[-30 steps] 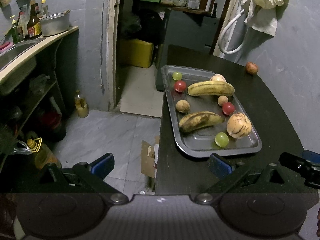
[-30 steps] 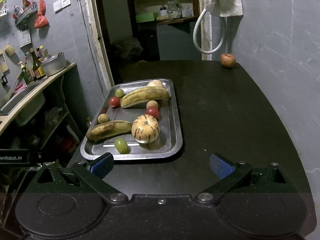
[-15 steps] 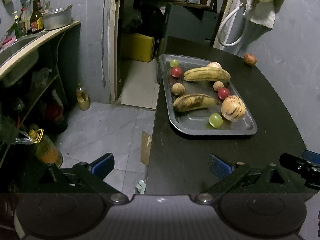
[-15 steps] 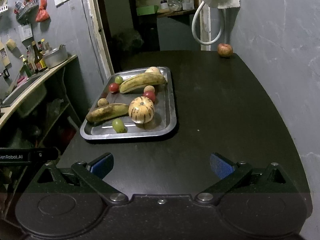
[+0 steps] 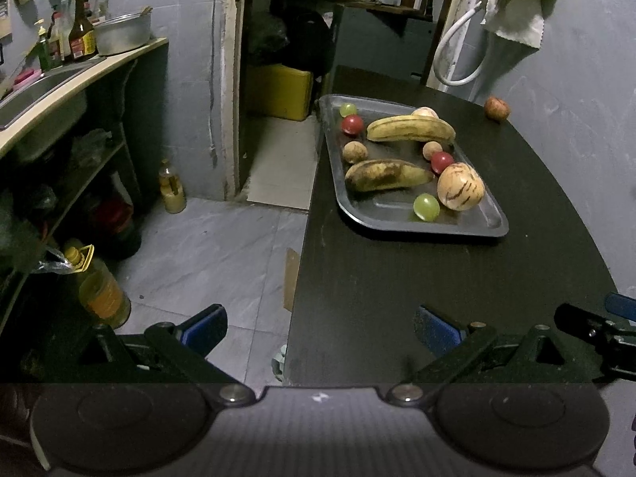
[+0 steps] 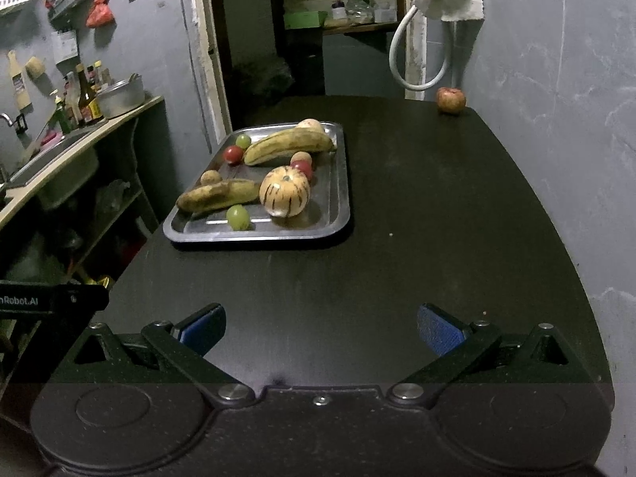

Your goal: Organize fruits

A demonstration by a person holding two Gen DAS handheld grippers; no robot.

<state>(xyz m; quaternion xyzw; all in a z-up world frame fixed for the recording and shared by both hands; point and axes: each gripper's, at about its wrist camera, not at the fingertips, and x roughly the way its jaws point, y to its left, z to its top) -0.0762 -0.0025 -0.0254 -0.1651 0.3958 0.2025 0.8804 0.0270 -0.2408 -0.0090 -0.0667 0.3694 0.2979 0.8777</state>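
Dim grey kitchen, with a dark table (image 6: 417,206) carrying a metal tray (image 6: 338,214) of bananas, grapes and other fruit. One stray apple (image 6: 450,99) sits well beyond the tray, at the far corner by the wall. Both the left gripper (image 5: 320,328) and the right gripper (image 6: 321,328) hang empty, fingers apart, well short of the tray. Likely next: the right one reaches for the apple; nothing blocks it.

I'm holding the right tongs (image 6: 321,328) wide apart over the table (image 6: 417,206); tray (image 6: 338,198) sitting ahead-left, apple (image 6: 450,99) far ahead-right.
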